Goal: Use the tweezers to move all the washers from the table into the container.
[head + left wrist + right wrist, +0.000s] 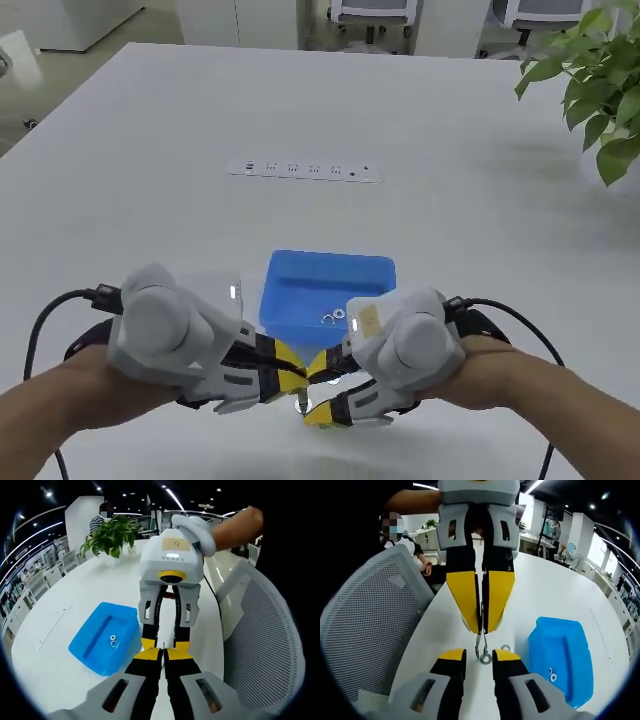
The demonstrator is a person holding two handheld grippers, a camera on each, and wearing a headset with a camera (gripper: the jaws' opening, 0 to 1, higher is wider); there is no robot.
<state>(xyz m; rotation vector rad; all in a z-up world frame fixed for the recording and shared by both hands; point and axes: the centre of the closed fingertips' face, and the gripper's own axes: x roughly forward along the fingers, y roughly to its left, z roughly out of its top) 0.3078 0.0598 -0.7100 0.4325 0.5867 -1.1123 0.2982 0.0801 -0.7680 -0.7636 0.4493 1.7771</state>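
My left gripper (pixel 288 374) and right gripper (pixel 322 388) meet nose to nose near the table's front edge. In the right gripper view the left gripper (pixel 481 622) comes in from the top, shut on thin metal tweezers (pixel 481 642). The tweezers' tips sit on a washer (pixel 485 658) on the table. My right gripper (pixel 480 656) is open, with one jaw on each side of those tips. A second washer (pixel 505 647) lies just beside them. The blue container (pixel 330 268) stands right behind the grippers with two washers (pixel 333 319) inside.
A white power strip (pixel 305 170) lies further back on the table. A potted plant (pixel 600 80) stands at the far right. A grey mesh chair (pixel 370 625) is at the table's near edge. People sit at other desks in the background.
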